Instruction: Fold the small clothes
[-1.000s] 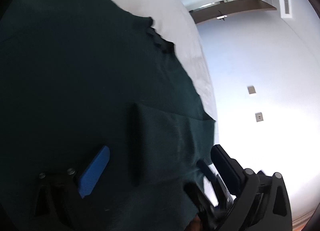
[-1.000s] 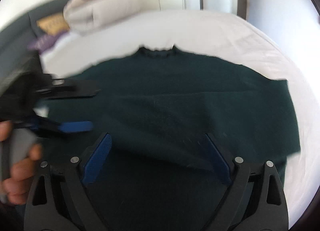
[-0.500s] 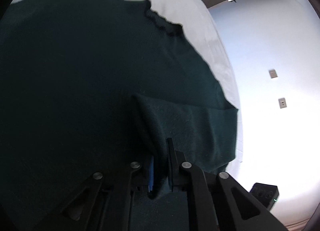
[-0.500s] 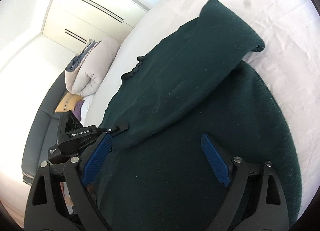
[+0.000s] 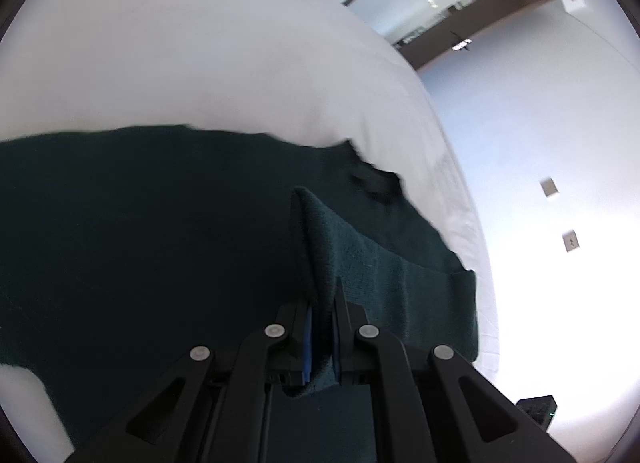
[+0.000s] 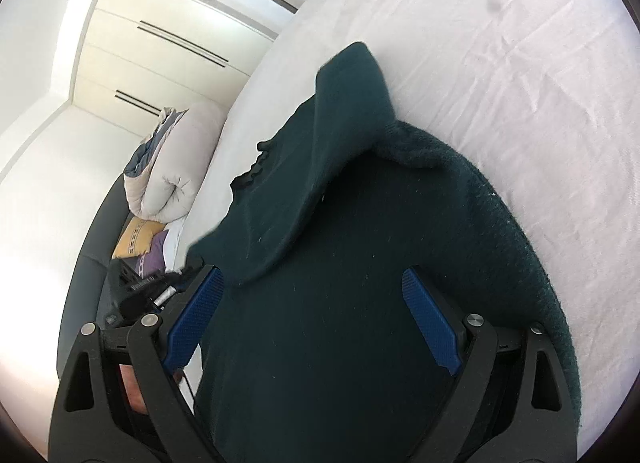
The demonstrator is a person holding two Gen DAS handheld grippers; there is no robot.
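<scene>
One faint, unreadable label on left claw

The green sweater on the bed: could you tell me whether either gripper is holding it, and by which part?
The left gripper is shut on the dark green sweater, pinching a raised fold at its edge. The right gripper holds nothing; its jaws stand open over the fabric.

The left tongs are clamped tight on a raised fold of the dark green sweater, pointed downward at a slant. The right tongs are held wide apart above the cloth, nothing pinched between the blue pads.
</scene>
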